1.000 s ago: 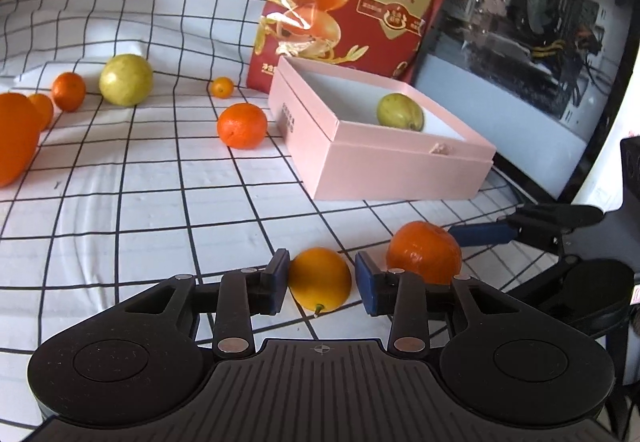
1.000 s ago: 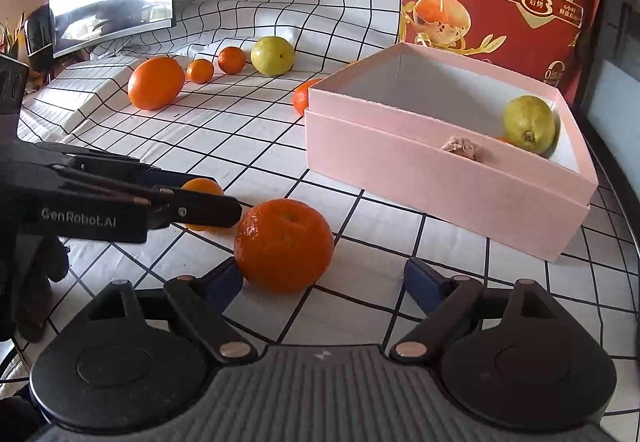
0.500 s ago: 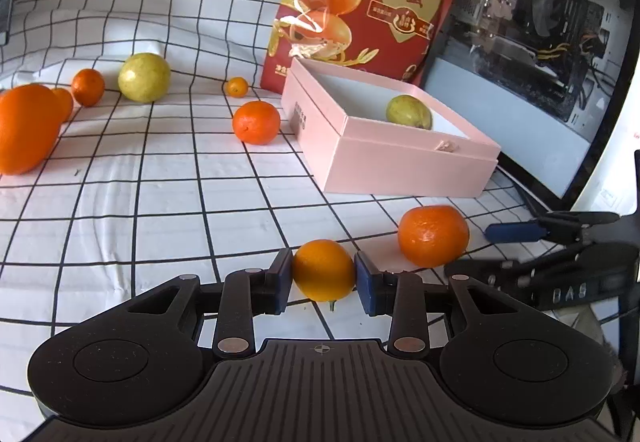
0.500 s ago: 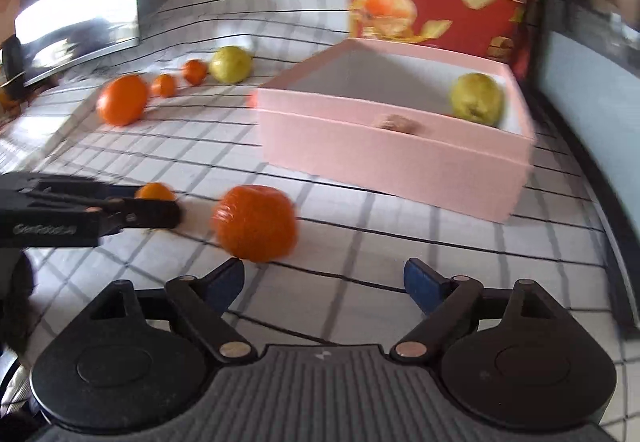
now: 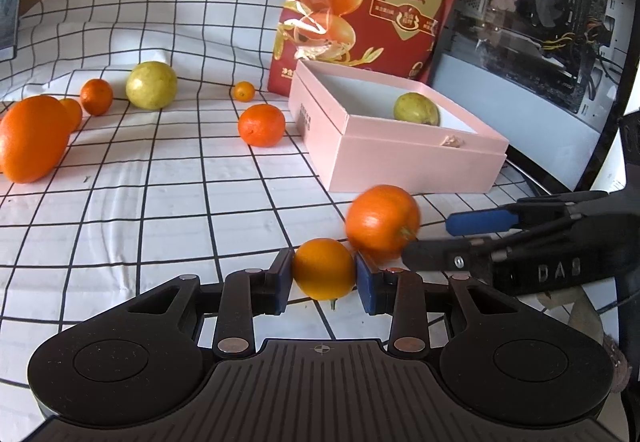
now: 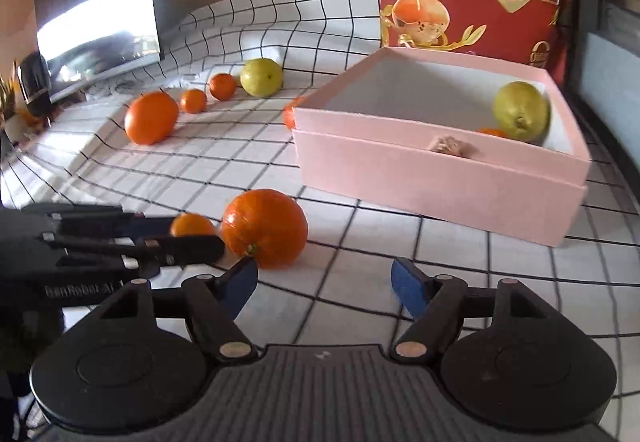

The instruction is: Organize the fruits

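My left gripper (image 5: pixel 324 278) is shut on a small yellow-orange fruit (image 5: pixel 323 268), its blue pads pressing both sides just above the checked cloth. A larger tangerine (image 5: pixel 382 219) lies right behind it. My right gripper (image 6: pixel 324 282) is open and its jaws are closing with nothing between them. The tangerine (image 6: pixel 264 228) sits just beyond its left fingertip. From the right wrist view the left gripper (image 6: pixel 180 242) comes in from the left with the small fruit (image 6: pixel 192 224). The pink box (image 5: pixel 416 161) holds a green fruit (image 5: pixel 416 109).
Several loose fruits lie at the back left: a big orange (image 5: pixel 32 137), a yellow-green fruit (image 5: pixel 151 85), a tangerine (image 5: pixel 261 124) and small oranges. A red snack bag (image 5: pixel 368 1) stands behind the box. A computer case (image 5: pixel 540 41) borders the right, a monitor (image 6: pixel 96 21) the far left.
The left jaws drew in until they pressed on the small fruit. In the right wrist view the tangerine shifted from between the fingers to ahead of the left one, and the right jaws narrowed.
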